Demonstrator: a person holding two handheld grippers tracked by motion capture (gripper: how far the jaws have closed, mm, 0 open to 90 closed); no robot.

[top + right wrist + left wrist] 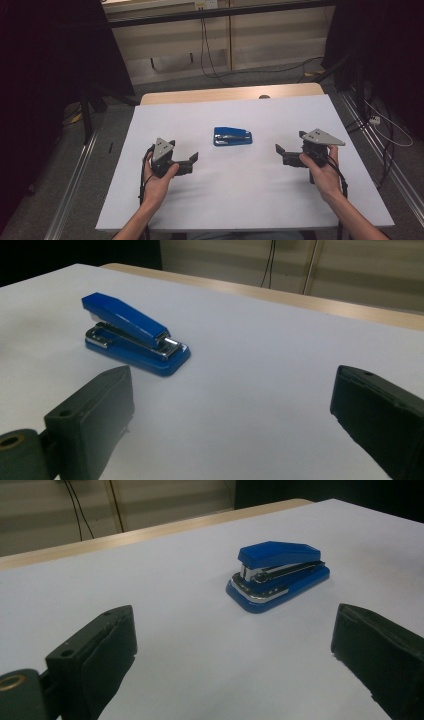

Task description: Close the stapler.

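A blue stapler with a chrome mechanism lies flat at the middle of the white table. My left gripper hovers to the left of it, open, pointing toward it with nothing between the jaws. My right gripper is held on the stapler's other side, also open and holding nothing. In the left gripper view the stapler sits ahead and slightly right of the open left gripper. In the right gripper view the stapler lies ahead to the left of the open right gripper.
A wooden strip runs along the table's far edge. Beyond it, cables trail over the grey floor. Dark curtains hang at both sides, and metal rails flank the table.
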